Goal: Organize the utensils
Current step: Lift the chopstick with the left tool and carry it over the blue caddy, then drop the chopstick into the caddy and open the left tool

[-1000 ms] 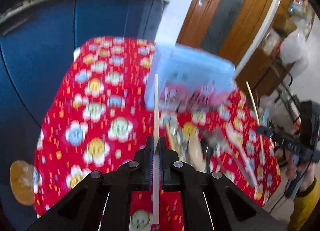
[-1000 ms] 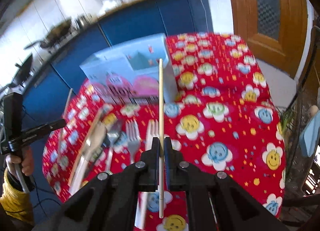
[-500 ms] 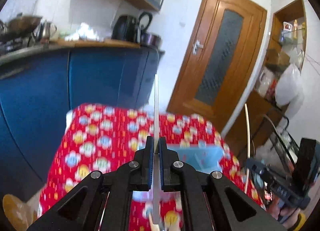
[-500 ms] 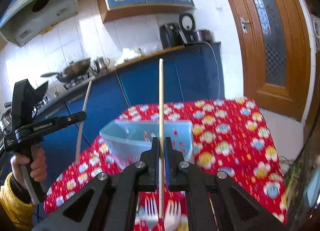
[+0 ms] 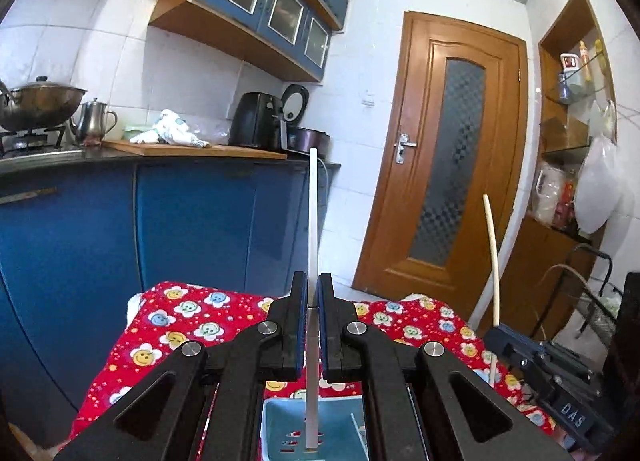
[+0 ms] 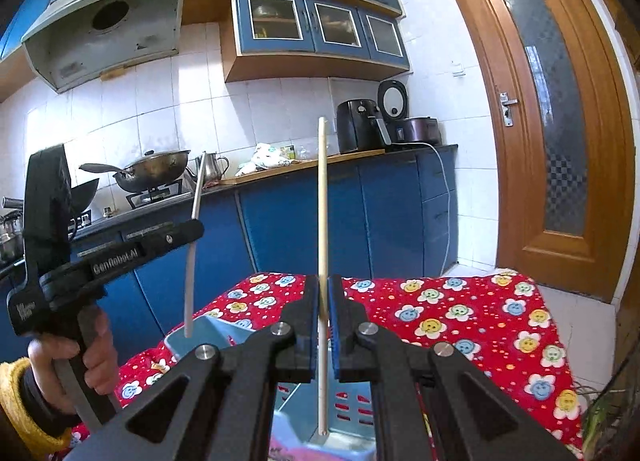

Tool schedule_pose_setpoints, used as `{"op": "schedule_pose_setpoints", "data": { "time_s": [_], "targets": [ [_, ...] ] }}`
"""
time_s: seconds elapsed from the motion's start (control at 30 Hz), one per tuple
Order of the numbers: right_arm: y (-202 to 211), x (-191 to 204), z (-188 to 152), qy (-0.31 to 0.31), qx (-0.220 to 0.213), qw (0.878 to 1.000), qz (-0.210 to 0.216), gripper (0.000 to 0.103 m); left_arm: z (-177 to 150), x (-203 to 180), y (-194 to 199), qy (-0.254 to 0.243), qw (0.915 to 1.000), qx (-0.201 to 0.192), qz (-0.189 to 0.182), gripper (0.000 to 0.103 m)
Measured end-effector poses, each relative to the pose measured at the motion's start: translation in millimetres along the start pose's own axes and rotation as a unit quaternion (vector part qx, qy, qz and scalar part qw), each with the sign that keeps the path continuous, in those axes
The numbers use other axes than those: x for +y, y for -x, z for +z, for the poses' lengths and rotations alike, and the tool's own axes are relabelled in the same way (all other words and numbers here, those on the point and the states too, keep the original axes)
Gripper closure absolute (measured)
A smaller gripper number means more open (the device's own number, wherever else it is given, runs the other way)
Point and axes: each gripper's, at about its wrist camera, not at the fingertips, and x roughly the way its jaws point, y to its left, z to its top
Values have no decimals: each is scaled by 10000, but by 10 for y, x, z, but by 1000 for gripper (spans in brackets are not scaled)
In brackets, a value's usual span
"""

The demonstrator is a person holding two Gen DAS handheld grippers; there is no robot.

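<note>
My left gripper (image 5: pixel 313 293) is shut on a white chopstick (image 5: pixel 312 221) that stands upright, its lower end over the light blue basket (image 5: pixel 280 421). In the right wrist view the same gripper (image 6: pixel 192 229) shows at the left with that chopstick (image 6: pixel 189 285) above the basket's corner (image 6: pixel 200 337). My right gripper (image 6: pixel 324 289) is shut on a pale wooden chopstick (image 6: pixel 322 201), also upright, with its lower end over the basket. From the left wrist view, the right gripper (image 5: pixel 496 335) and its chopstick (image 5: pixel 493 253) appear at the right.
The basket sits on a table under a red cloth with smiley flowers (image 6: pixel 460 313). Behind it are blue cabinets (image 5: pixel 180 229) and a counter with a wok (image 6: pixel 152 169), a kettle and an air fryer (image 5: pixel 256 125). A wooden door (image 5: pixel 448 189) stands right. A hand (image 6: pixel 92 361) holds the left gripper.
Both grippers have risen and tilted up from looking down on the table to near level, chopsticks still held. The forks and spoons on the cloth have dropped out of view.
</note>
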Motion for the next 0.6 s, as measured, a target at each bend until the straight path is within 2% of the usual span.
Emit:
{"op": "schedule_pose_setpoints", "data": {
  "time_s": [0.23,0.6],
  "targets": [
    [-120,-61,-160,-72,43,9999,123,97,-295,38,-61,-22,10000,15,85,98],
    [-116,-38,-291,-11,195,9998,76,97,-505,-2,-40,-276,9994,191,82,98]
  ]
}}
